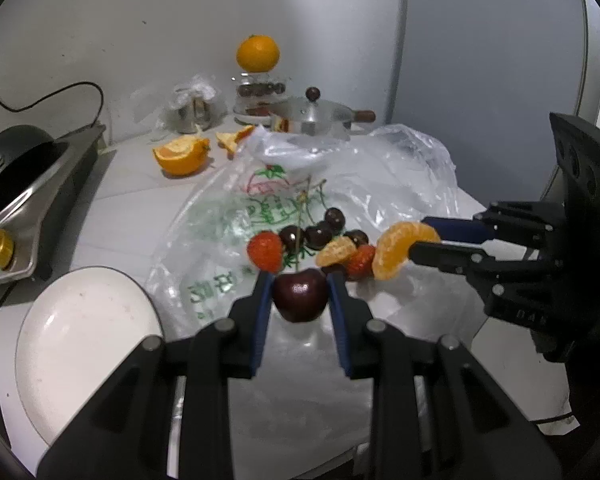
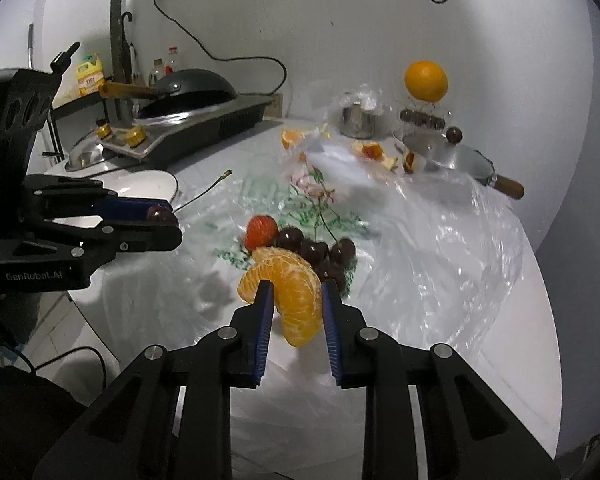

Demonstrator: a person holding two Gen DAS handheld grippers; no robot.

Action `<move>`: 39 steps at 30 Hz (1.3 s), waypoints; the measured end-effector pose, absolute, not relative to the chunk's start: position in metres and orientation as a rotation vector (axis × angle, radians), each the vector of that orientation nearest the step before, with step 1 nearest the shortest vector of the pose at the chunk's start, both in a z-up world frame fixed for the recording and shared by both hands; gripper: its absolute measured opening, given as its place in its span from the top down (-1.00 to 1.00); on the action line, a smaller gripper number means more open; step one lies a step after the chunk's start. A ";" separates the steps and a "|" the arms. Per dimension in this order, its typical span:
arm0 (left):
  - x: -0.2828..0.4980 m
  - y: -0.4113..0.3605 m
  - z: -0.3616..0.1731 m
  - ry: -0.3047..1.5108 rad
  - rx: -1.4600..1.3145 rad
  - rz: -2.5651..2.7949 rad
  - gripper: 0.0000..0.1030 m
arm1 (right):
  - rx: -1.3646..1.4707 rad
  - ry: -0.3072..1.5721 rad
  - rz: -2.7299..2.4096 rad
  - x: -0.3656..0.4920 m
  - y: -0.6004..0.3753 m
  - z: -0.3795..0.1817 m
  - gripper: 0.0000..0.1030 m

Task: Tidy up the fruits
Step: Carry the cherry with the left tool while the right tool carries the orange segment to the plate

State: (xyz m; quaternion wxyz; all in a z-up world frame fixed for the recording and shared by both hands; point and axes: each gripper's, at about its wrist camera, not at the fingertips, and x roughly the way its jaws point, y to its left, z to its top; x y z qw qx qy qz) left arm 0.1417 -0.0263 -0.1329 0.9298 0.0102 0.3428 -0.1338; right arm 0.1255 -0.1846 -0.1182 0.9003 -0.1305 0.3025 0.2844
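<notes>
Presently a dark cherry (image 1: 299, 294) is clamped in the left tool (image 1: 298, 280), and an orange segment (image 2: 294, 300) is gripped by the right tool (image 2: 296, 290), above the tabletop (image 2: 480, 352).

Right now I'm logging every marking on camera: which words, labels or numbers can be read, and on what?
"GenRobot.AI": side of the left gripper body.
Green and red print on the plastic bag: too distorted to read.
Yellow bottle label: too small.
Marking on the right gripper body: blurred.
</notes>
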 end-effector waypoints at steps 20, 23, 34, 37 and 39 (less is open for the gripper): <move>0.102 0.035 -0.120 0.633 -0.046 -0.162 0.44 | -0.299 0.578 0.649 0.117 -0.124 -0.092 0.50; 0.097 0.046 -0.120 0.630 -0.058 -0.148 0.44 | -0.310 0.574 0.664 0.116 -0.112 -0.090 0.50; 0.083 0.082 -0.125 0.633 -0.091 -0.097 0.44 | -0.341 0.574 0.710 0.112 -0.072 -0.091 0.50; 0.080 0.093 -0.129 0.638 -0.104 -0.082 0.44 | -0.350 0.579 0.725 0.112 -0.060 -0.092 0.50; 0.078 0.099 -0.132 0.642 -0.112 -0.072 0.44 | -0.358 0.584 0.735 0.112 -0.052 -0.094 0.50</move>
